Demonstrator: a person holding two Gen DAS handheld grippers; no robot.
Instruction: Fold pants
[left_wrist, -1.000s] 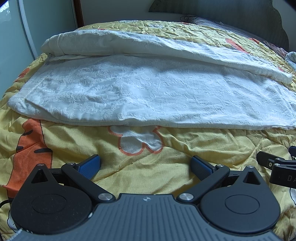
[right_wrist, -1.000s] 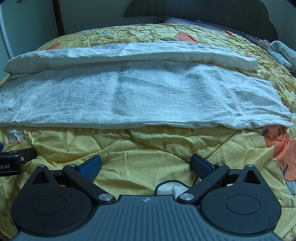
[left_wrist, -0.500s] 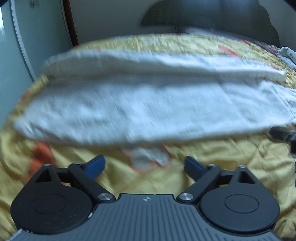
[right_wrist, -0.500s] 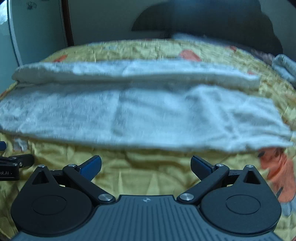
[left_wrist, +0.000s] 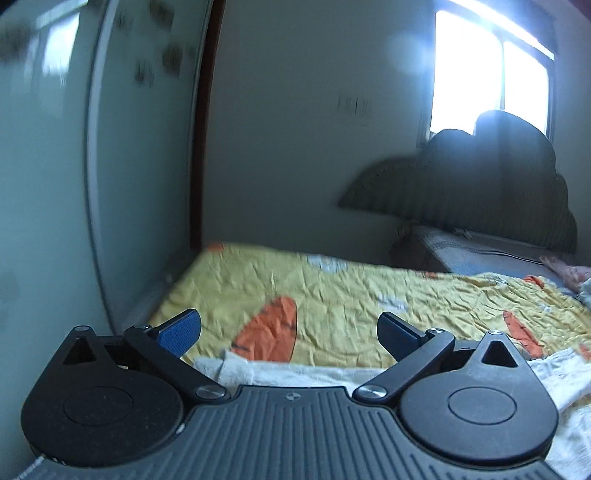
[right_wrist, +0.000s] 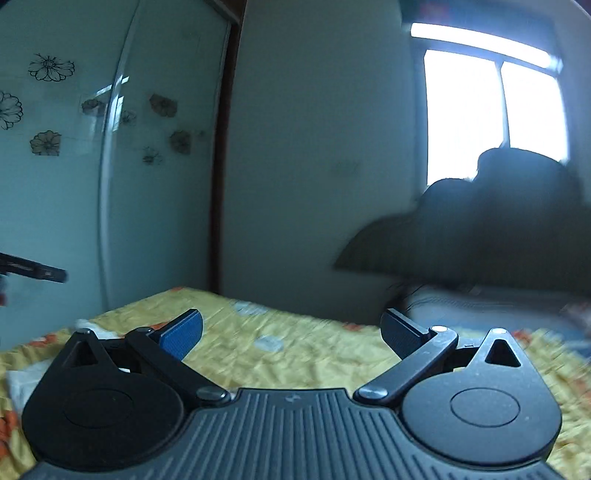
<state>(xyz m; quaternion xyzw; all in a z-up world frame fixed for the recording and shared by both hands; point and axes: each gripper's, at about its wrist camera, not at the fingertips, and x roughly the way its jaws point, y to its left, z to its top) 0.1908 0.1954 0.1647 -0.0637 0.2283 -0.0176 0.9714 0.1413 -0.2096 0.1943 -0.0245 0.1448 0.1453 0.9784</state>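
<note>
Your left gripper (left_wrist: 288, 330) had its jaws spread wide, having just been opening after a brief narrowing, with nothing between the ribbed blue pads (left_wrist: 179, 332). Your right gripper (right_wrist: 291, 332) likewise stood wide apart and empty, its textured blue pads (right_wrist: 183, 334) over open air. The pants (left_wrist: 295, 373), white with a soft crinkled weave, lay flat on the near part of the bed, only a strip of them showing just past your left gripper's ribbed black body. Beyond them stretched the rumpled yellow quilt (left_wrist: 351, 291) with orange patches. A dark scalloped headboard (left_wrist: 480, 184) rose far right, below a bright window (right_wrist: 491, 114). Flower decals (right_wrist: 50, 68) dotted the glossy pale wardrobe door at left.
</note>
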